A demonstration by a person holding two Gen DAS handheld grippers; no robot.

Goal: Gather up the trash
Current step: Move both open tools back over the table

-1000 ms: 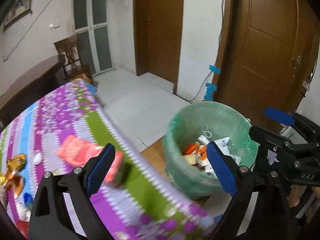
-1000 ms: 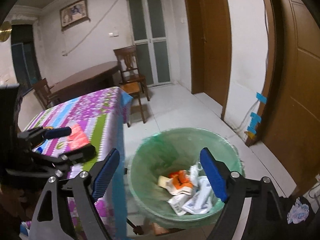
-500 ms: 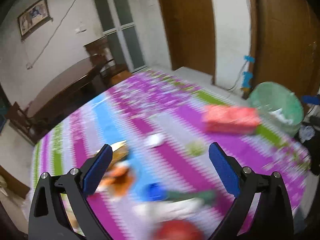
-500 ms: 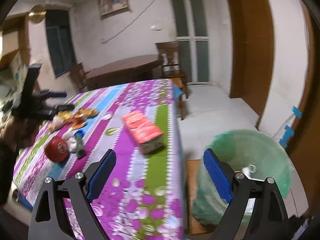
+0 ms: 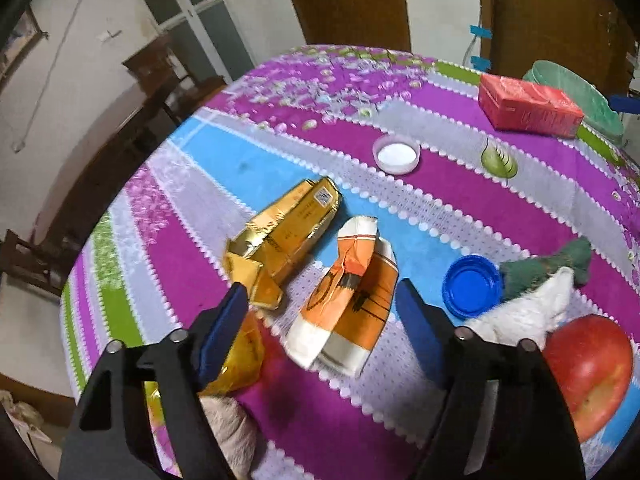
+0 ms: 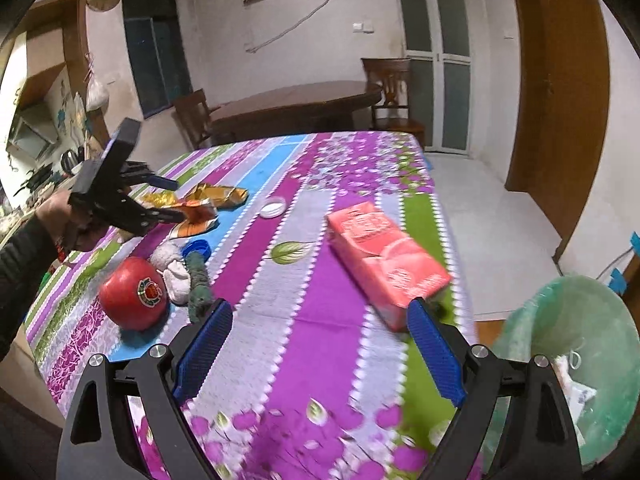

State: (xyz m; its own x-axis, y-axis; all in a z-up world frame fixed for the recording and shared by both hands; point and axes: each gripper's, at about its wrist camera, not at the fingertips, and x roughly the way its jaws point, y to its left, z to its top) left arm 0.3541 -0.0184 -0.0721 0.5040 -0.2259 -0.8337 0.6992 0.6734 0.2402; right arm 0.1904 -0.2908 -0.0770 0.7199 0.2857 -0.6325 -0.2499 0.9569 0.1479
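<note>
The left gripper (image 5: 320, 304) is pointing down at the table (image 5: 460, 184), its jaws closing with nothing pressed between them yet. Just outside and ahead of its left jaw, a gold wrapper (image 5: 284, 232) is lying flat. Another gold scrap (image 5: 236, 356) is lying under that jaw. Between the 2 jaws, toward the right one, an orange wrapper (image 5: 348, 292) is lying crumpled, untouched by either pad. Right of the right jaw, a blue cap (image 5: 472, 286), a green cloth (image 5: 548, 262), a white cloth (image 5: 532, 312) and an apple (image 5: 588, 372) are sitting close together. Far ahead, a white cap (image 5: 397, 155) is lying open side up.

The right gripper (image 6: 320, 344) is hovering with jaws open wide and empty. Left of its left jaw, the apple (image 6: 134, 294) is resting. Far ahead on the left, a hand (image 6: 66, 220) is holding the left gripper (image 6: 166, 198) over the wrappers. Just ahead of the right jaw, a red box (image 6: 386, 258) is lying near the table edge. Right of that jaw, the bin (image 6: 580, 344) is standing beside the table.
</note>
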